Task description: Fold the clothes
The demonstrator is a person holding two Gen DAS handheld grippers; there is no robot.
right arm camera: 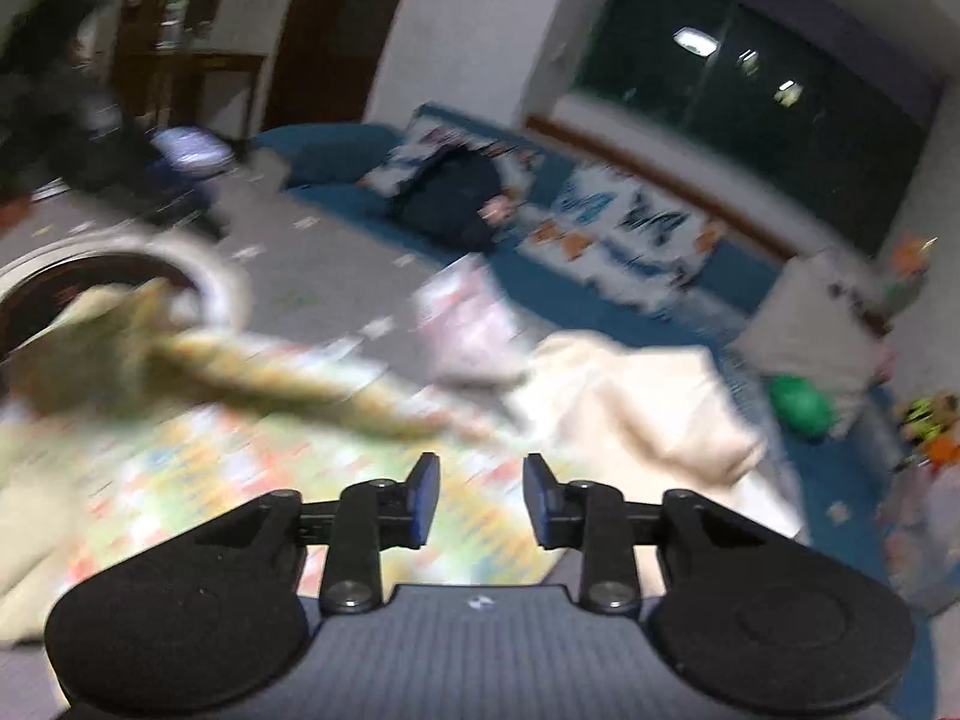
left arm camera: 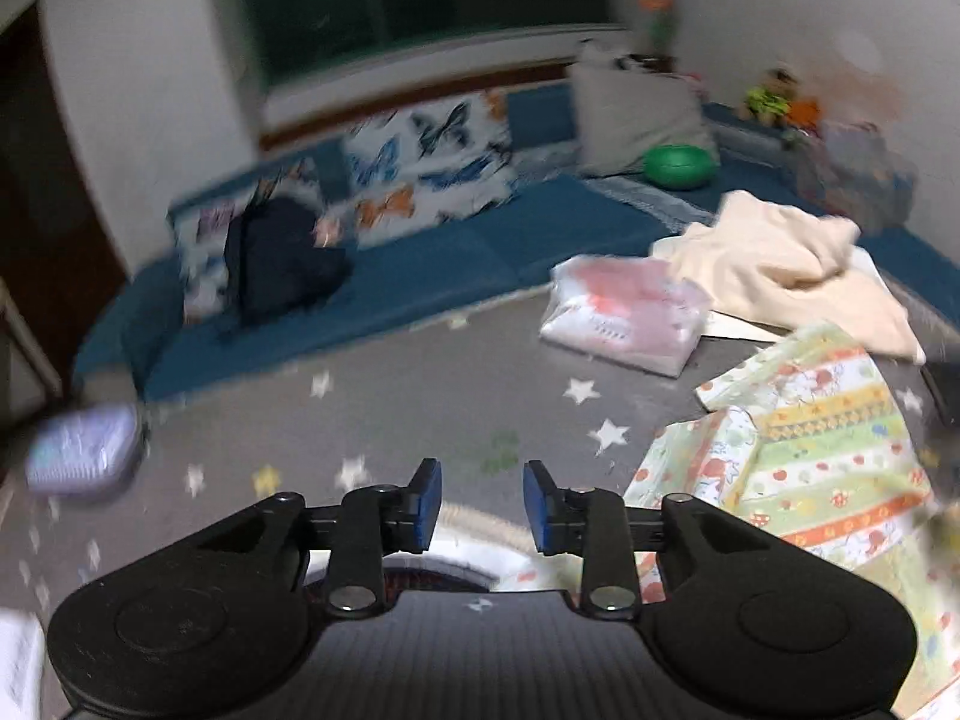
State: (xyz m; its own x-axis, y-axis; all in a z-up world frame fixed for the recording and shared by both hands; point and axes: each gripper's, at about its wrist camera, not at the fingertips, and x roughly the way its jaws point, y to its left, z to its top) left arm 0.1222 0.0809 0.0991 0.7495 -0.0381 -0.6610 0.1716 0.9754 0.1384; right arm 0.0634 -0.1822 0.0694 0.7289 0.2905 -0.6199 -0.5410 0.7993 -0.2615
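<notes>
A patterned cloth [left arm camera: 822,450] with green, orange and yellow stripes lies rumpled on the grey star rug, to the right of my left gripper [left arm camera: 482,504], which is open and holds nothing. In the right wrist view the same patterned cloth [right arm camera: 228,468] spreads blurred under and left of my right gripper [right arm camera: 481,501], also open and empty. One twisted part of it [right arm camera: 252,372] stretches toward a round white basket [right arm camera: 222,285]. A cream garment [left arm camera: 786,264] [right arm camera: 648,414] lies crumpled beyond. A pink and white folded piece [left arm camera: 624,312] sits next to it.
A blue floor couch [left arm camera: 420,264] with butterfly cushions [left arm camera: 432,162] and a dark bag [left arm camera: 282,258] runs along the far wall. A green bowl [left arm camera: 681,167] and toys [left arm camera: 774,99] sit at the right. A lilac box [left arm camera: 84,453] lies at the left.
</notes>
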